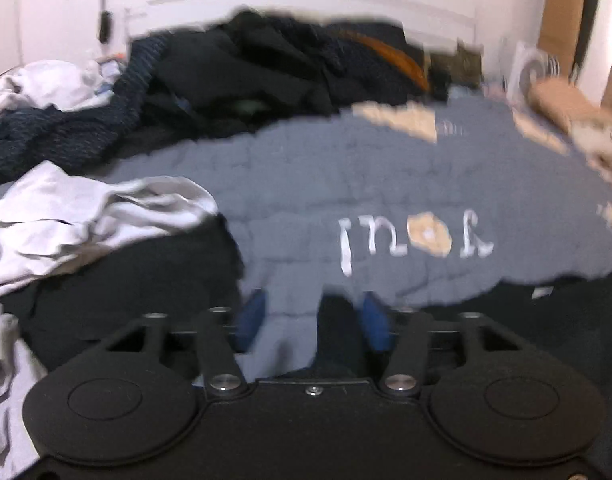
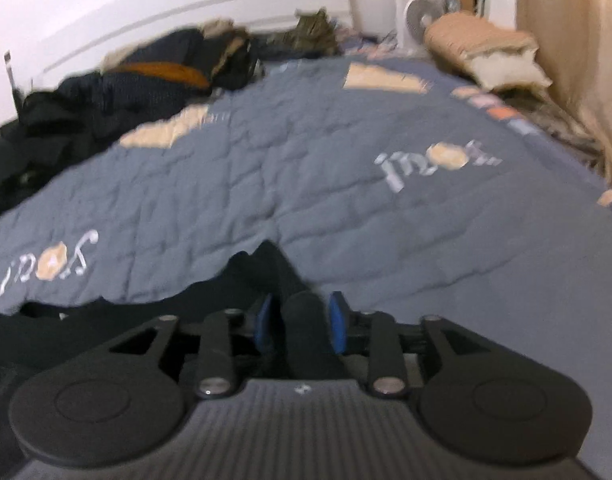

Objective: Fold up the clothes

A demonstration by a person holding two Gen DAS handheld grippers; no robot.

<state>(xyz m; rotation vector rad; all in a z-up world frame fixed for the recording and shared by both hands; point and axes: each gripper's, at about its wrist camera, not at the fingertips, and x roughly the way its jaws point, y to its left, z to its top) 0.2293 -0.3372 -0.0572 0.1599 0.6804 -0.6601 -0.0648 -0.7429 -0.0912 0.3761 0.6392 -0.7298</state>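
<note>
A black garment (image 1: 121,280) lies at the near edge of the grey-blue quilt (image 1: 386,184). In the left wrist view, my left gripper (image 1: 314,320) stands open just above it. A narrow strip of the black cloth lies between its blue pads (image 1: 376,322), close to the right one. In the right wrist view the same black garment (image 2: 261,272) bunches into a peak. A rolled fold of it sits between the pads (image 2: 338,322) of my right gripper (image 2: 301,322). That gripper's jaws are parted, with a small gap on the left side, so it is open.
A crumpled white garment (image 1: 85,216) lies left of the black one. A heap of dark clothes (image 1: 241,76) with an orange strip fills the far left of the bed. A small white fan (image 2: 420,16) and a rolled tan bundle (image 2: 478,48) sit at the far right near the white headboard (image 2: 185,4).
</note>
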